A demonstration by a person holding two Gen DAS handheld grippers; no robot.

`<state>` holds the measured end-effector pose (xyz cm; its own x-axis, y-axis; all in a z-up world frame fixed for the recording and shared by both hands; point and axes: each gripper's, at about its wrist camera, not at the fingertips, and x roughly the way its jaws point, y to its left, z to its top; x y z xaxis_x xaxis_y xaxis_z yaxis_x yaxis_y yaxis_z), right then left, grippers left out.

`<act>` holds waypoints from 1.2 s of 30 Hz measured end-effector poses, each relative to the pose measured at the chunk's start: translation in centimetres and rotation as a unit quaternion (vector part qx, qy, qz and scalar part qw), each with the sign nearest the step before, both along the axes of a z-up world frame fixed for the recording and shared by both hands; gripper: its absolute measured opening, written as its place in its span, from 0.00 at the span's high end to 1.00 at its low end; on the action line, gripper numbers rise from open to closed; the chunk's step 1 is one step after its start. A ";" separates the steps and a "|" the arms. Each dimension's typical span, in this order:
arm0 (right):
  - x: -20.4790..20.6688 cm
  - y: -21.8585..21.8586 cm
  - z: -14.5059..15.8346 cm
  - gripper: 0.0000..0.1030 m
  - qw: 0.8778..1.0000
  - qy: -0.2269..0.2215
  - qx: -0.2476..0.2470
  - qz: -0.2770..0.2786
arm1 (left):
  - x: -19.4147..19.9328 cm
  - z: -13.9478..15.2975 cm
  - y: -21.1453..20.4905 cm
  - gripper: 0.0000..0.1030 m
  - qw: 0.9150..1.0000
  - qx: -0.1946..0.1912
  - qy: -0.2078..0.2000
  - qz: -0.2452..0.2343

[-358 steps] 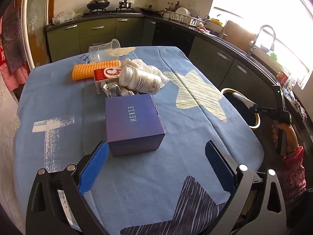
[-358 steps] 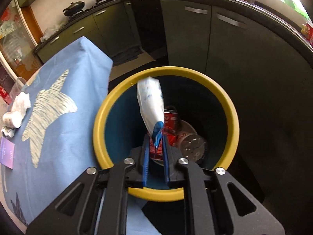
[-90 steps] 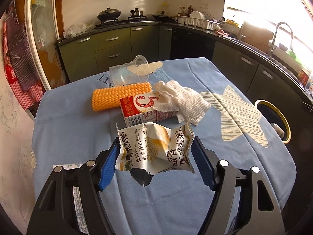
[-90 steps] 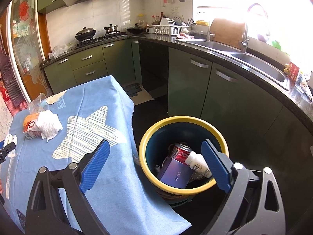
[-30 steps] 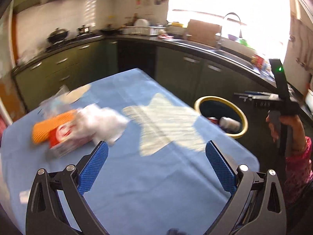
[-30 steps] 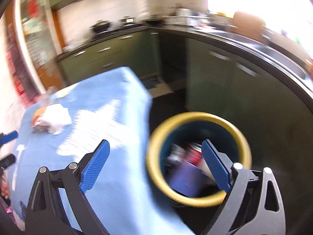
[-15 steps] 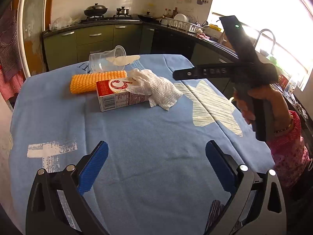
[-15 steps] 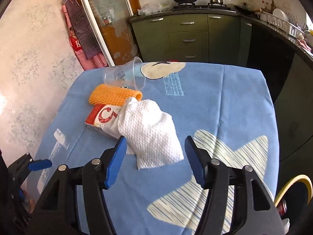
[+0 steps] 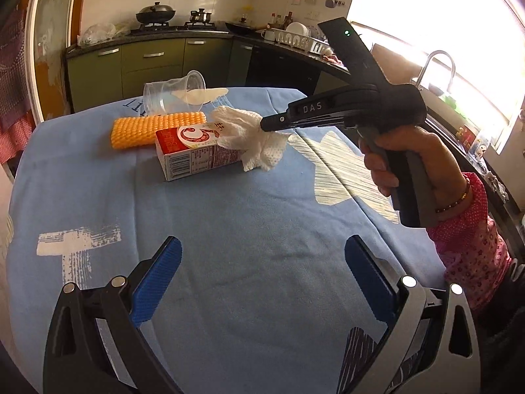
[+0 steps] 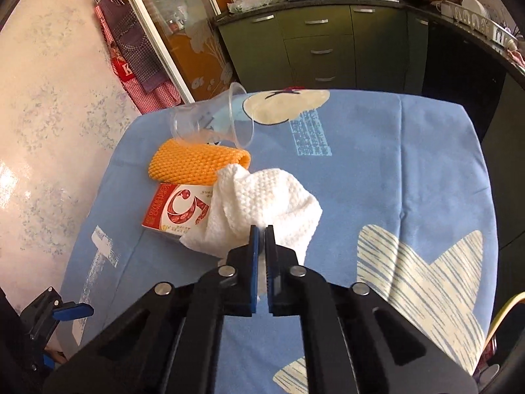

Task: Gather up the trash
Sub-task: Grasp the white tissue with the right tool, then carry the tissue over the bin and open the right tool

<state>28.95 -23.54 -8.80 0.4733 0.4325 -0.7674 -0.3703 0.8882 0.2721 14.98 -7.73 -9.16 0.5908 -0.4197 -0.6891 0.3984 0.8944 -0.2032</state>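
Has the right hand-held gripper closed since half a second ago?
Yes. The right hand-held gripper has shut on the white paper towel, which drapes over the red carton; earlier its fingers stood open either side of the towel.

The left wrist camera looks across the table (image 9: 249,229) from far back. The right one looks down close. Both see the red carton (image 9: 193,151) (image 10: 177,210).

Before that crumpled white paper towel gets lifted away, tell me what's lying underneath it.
The white paper towel drapes over one end of the red and white carton, which lies on the blue tablecloth. The right gripper has its jaws shut on the towel. Anything else beneath it is covered.
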 end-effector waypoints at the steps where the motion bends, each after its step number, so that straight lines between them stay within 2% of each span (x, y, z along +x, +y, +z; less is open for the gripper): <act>1: -0.3 -0.2 0.5 0.98 1.000 -0.007 0.003 -0.001 | -0.1 0.0 0.0 0.05 1.000 0.000 -0.001 -0.001; 12: -4.9 -2.5 7.1 0.99 0.996 -0.091 0.022 -0.008 | -1.2 0.5 -0.7 0.05 1.000 0.006 -0.010 -0.006; 23: -8.4 -5.3 11.7 0.99 0.989 -0.141 0.033 -0.017 | -2.1 1.1 -1.4 0.05 1.000 0.015 -0.020 -0.011; 29: -10.0 -8.4 13.5 0.99 0.985 -0.163 0.031 -0.048 | -2.4 1.3 -1.8 0.05 0.999 0.019 -0.025 -0.015; 36: -12.1 -14.5 14.6 0.99 0.977 -0.181 0.016 -0.116 | -2.5 1.3 -2.8 0.05 0.999 0.025 -0.025 -0.026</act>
